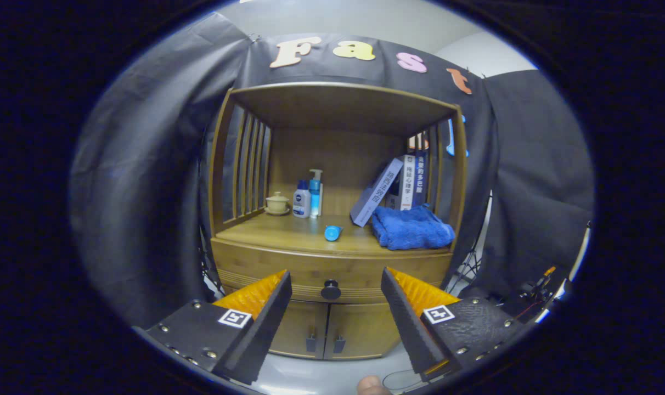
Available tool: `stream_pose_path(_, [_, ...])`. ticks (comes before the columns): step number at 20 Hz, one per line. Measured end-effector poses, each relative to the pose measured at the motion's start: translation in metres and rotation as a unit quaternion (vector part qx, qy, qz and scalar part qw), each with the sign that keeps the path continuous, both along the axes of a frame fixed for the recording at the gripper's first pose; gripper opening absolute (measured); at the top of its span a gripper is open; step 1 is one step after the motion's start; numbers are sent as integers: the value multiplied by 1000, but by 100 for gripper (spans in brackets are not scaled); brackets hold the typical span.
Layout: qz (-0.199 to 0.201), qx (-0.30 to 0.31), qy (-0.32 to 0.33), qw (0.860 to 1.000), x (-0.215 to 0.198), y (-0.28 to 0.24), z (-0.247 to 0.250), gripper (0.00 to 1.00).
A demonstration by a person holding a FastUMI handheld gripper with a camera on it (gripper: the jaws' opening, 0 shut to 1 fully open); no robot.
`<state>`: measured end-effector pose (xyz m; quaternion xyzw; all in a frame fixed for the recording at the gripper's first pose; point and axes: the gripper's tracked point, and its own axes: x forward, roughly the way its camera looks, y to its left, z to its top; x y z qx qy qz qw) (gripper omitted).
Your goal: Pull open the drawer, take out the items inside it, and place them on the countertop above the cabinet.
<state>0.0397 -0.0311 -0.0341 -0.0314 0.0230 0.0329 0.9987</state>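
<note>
The gripper (332, 285) is held spread, framing the closed drawer's knob (331, 289); an off-centre closure could slip off it.

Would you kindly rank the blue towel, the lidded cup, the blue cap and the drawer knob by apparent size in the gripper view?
1. blue towel
2. lidded cup
3. drawer knob and blue cap look alike; the knob sits nearer the camera, so unranked.

The gripper is open, the knob between its fingers.

Smooth, satin-finished wooden cabinet (332, 263), a fluffy cloth towel (412, 227), glossy plastic bottles (309, 197)
</note>
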Motion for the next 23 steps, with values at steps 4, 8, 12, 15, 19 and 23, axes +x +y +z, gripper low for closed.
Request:
stream_pose_path(4, [0,26,-2,1000,-35,-20,39,98])
stream_pose_path(8, [8,51,-10,999,-48,-28,57,98])
stream_pose_path(12, [-7,38,-22,999,-43,-46,57,98])
stream_pose_path(15, [-26,71,-24,997,-48,-53,62,99])
stream_pose_path(19, [-19,53,-41,998,-56,-58,84,99])
stream_pose_path(23, [17,48,-23,998,-54,-52,84,99])
